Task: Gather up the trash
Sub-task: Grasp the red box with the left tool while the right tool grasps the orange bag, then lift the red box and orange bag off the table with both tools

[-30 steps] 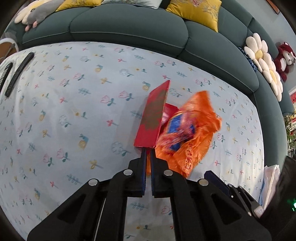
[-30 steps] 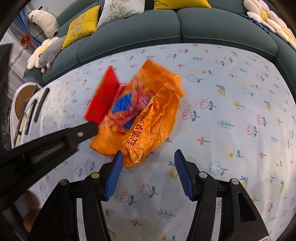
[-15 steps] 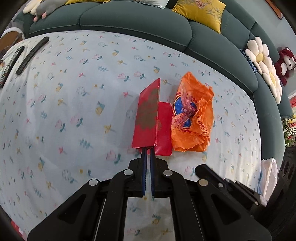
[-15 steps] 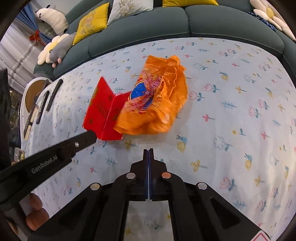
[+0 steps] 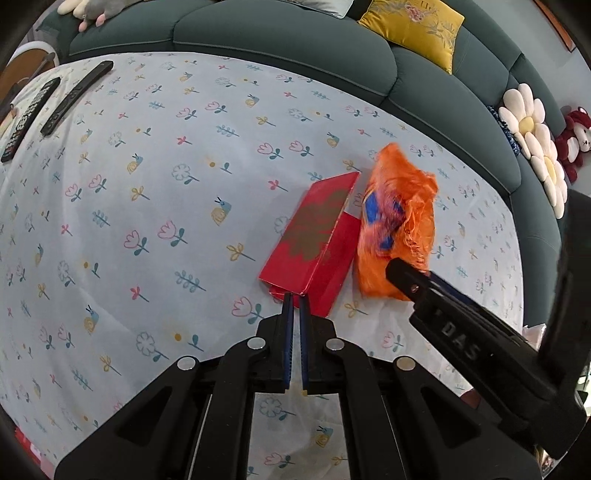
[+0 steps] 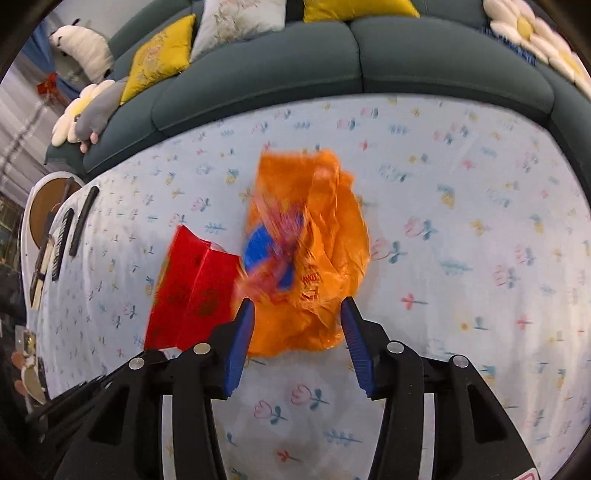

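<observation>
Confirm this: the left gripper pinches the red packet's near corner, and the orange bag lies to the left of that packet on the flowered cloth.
Wrong side. In the left wrist view the orange bag lies right of the red packet, on the flowered cloth; the left gripper does pinch its near corner.

Worktop cloth (image 5: 155, 192): pale blue w/ small pink tulips, teal sprigs, yellow snails. Crumpled bag (image 6: 317, 254) is orange w/ blue patch & red print; envelope (image 5: 314, 240) red w/ dull gold motif. Sofa (image 6: 295, 70) dark teal, cushions (image 5: 413, 26) mustard yellow; tool (image 6: 295, 336) black w/ blue pads.
</observation>
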`<state>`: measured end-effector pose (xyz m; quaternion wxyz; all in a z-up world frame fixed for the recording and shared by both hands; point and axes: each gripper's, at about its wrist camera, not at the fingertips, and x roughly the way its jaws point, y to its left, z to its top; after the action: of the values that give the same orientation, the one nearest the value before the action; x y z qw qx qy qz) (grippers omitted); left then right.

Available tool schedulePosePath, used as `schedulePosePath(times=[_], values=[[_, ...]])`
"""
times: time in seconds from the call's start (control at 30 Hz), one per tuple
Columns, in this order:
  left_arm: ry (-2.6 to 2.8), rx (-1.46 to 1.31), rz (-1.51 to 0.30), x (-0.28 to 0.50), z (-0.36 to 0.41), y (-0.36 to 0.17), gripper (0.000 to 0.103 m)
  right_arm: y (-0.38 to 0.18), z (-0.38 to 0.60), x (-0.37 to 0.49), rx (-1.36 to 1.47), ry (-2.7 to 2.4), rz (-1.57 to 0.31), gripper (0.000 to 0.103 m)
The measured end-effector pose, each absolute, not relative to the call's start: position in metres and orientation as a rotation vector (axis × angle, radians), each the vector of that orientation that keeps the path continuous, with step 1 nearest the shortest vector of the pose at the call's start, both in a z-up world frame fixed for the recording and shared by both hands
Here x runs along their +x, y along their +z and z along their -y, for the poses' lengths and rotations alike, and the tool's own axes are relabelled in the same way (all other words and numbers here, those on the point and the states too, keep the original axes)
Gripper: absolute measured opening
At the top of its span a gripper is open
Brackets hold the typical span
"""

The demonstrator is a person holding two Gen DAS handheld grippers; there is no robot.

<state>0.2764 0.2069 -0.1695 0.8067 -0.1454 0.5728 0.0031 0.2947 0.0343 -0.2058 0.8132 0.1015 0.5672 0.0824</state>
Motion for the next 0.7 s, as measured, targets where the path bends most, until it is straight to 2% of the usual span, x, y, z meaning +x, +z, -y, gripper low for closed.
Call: schedulePosePath(times=[0.03,0.07,0.2,0.37,0.7], values=[[0.007,-0.311,-1.227,0.276,-0.207,-0.170,0.003,-0.211,-0.035,0.297,0.229,0.186,-1.231,0.023],[0.007,-0.312,-1.227,0.277,-0.207,-0.170,0.003,-0.214,-0.036,0.297,0.229,0.191,-1.242,0.018],[0.005,-0.304,-1.223,0.275,-0.204,-0.166,0.001,-0.211,-0.037,0.288,0.214,0.221,-1.231,0.011],[-0.011,-0.307,-1.206,0.264,-0.194,-0.152,0.001,-0.196,-0.022,0.270,0.257,0.227,-1.200,0.008],[-0.050,-0.293,-1.146,0.232,-0.158,-0.111,0.001,-0.143,0.027,0.231,0.284,0.197,-1.097,0.008]])
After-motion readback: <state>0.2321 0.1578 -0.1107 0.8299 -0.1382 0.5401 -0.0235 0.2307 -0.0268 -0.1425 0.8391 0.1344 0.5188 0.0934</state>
